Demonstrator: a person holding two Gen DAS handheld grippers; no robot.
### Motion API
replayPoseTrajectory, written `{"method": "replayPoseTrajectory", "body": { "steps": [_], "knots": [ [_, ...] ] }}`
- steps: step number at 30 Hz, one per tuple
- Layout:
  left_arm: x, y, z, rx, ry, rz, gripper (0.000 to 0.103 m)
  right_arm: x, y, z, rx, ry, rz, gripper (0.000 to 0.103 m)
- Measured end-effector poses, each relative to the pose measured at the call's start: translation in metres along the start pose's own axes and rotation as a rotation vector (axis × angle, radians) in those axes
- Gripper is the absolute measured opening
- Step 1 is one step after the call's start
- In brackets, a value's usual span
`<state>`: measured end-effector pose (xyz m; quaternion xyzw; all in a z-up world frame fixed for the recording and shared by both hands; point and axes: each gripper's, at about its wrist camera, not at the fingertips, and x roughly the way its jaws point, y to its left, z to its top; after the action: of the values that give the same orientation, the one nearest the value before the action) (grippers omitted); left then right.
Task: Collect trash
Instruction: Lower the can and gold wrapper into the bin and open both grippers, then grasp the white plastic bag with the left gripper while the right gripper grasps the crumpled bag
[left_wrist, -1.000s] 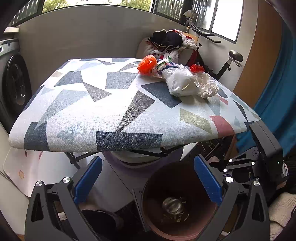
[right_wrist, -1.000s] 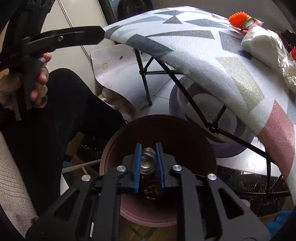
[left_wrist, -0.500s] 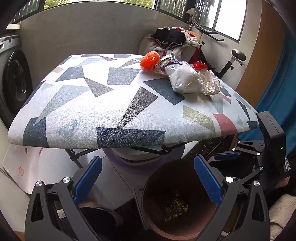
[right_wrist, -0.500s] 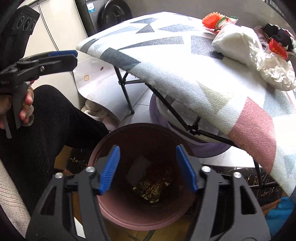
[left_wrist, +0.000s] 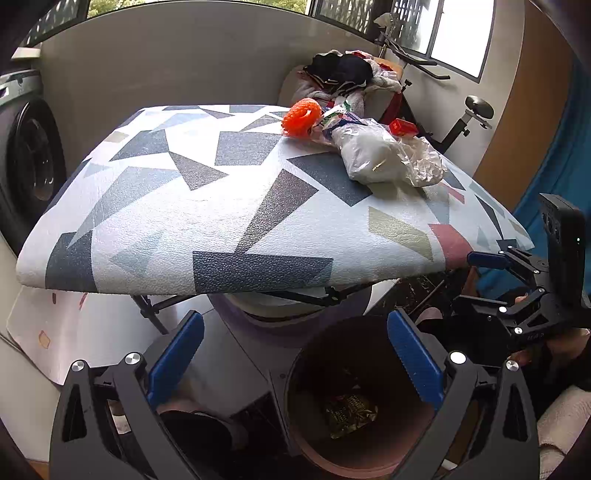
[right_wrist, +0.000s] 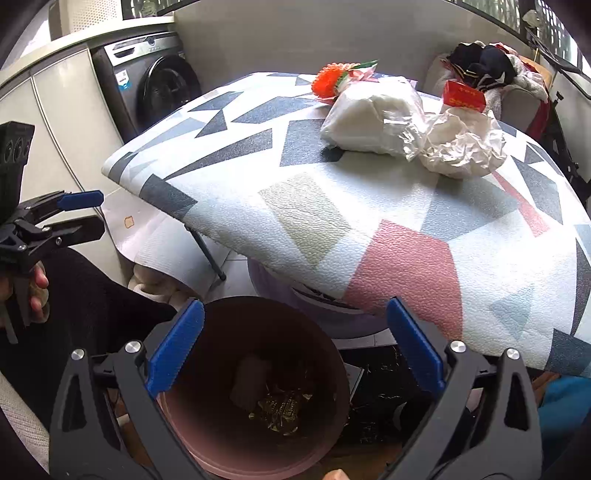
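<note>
A brown bin (left_wrist: 332, 454) (right_wrist: 192, 428) stands on the floor below the table's near edge, with a can (right_wrist: 251, 380) and a gold wrapper (left_wrist: 349, 411) (right_wrist: 282, 410) inside. Trash lies at the table's far side: a white plastic bag (left_wrist: 373, 155) (right_wrist: 369, 118), crumpled plastic (right_wrist: 465, 144) (left_wrist: 424, 162), a red box (right_wrist: 463, 95) (left_wrist: 404, 127), an orange bristly ring (left_wrist: 301, 116) (right_wrist: 327, 79) and a green-white wrapper (left_wrist: 332, 114). My left gripper (left_wrist: 295, 358) is open and empty above the bin. My right gripper (right_wrist: 295, 354) is open and empty above the bin, and shows in the left wrist view (left_wrist: 509, 284).
The patterned table (left_wrist: 221, 206) (right_wrist: 406, 221) stands on folding legs over a lilac basin (left_wrist: 295, 317). A washing machine (right_wrist: 151, 85) stands at the left, a clothes pile (left_wrist: 347, 74) and an exercise bike (left_wrist: 469, 110) behind. The person's dark-clad legs (right_wrist: 92, 306) are beside the bin.
My right gripper opened and let the can fall into the bin, then rose and tilted up towards the table. My left gripper stayed open and shifted only slightly.
</note>
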<state>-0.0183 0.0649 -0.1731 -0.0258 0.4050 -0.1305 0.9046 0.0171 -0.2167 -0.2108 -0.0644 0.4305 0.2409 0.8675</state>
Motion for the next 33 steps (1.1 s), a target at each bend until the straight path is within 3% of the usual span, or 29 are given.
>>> {"method": "replayPoseTrajectory", "body": {
  "steps": [8,13,18,21,25,33],
  "knots": [
    [0.003,0.003,0.002,-0.014,0.009,0.006,0.097,-0.008,-0.017,0.006,0.042,-0.092,-0.132,0.097],
    [-0.004,0.011,0.013,-0.046,-0.063,0.029,0.097,-0.019,-0.041,0.016,0.061,-0.143,-0.16,0.097],
    [-0.004,0.011,0.037,0.01,-0.109,0.079,0.097,-0.028,-0.081,0.041,0.133,-0.196,-0.145,0.097],
    [-0.001,0.009,0.056,0.016,-0.124,0.05,0.097,-0.026,-0.109,0.062,0.168,-0.192,-0.128,0.097],
    [0.006,0.002,0.08,0.006,-0.137,-0.014,0.097,-0.015,-0.141,0.09,0.189,-0.178,-0.218,0.097],
    [0.035,-0.014,0.121,-0.028,-0.097,-0.078,0.097,0.034,-0.188,0.135,0.249,-0.125,-0.196,0.097]
  ]
}}
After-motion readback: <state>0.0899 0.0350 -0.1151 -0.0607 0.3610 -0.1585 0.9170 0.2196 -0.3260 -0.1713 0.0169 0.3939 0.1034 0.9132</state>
